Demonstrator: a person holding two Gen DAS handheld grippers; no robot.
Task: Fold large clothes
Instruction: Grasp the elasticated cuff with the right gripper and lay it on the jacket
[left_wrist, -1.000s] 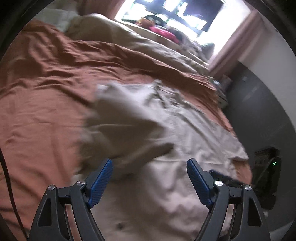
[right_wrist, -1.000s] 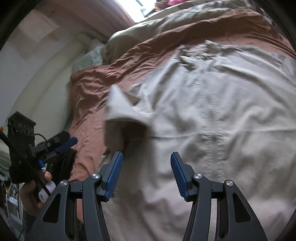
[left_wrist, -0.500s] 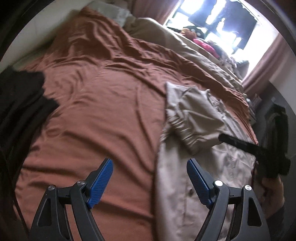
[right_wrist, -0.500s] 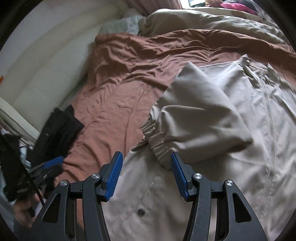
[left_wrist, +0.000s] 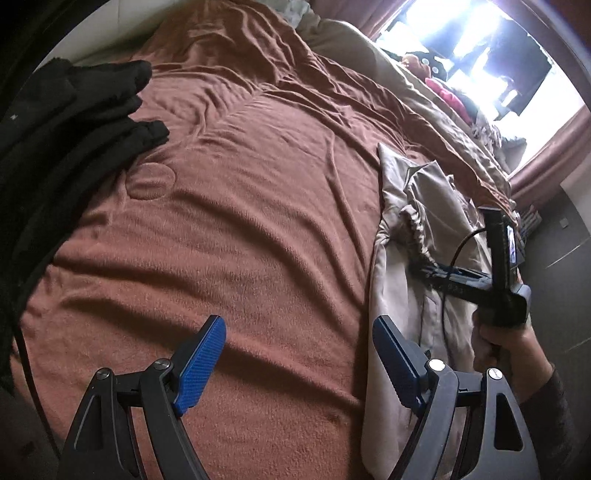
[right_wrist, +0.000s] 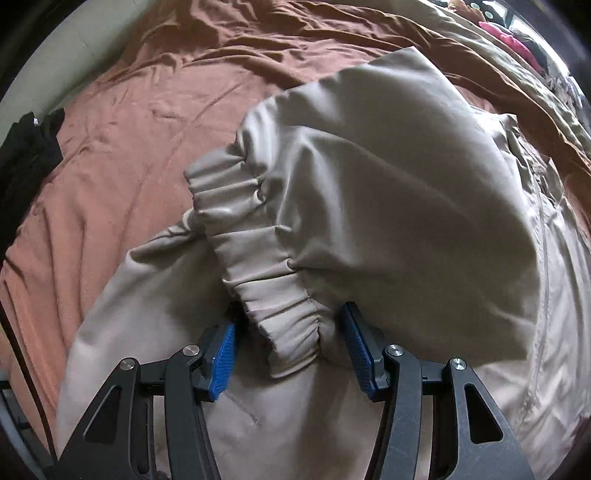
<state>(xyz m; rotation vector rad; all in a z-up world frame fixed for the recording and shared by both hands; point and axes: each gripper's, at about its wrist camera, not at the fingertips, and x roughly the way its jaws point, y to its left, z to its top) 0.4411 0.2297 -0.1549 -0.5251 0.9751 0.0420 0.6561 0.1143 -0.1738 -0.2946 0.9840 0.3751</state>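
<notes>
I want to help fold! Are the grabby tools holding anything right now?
Left tool: nothing. Right tool has just been closing around the beige jacket's gathered elastic cuff, but its pads aren't pressing yet.

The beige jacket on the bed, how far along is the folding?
Early. Done: one sleeve of the beige jacket is laid across its body. In hand: the right gripper has just been closing around that sleeve's gathered cuff, with no firm pinch visible yet. The left gripper is open over the brown blanket, holding nothing. Left: the rest of the jacket remains spread out, unfolded.
</notes>
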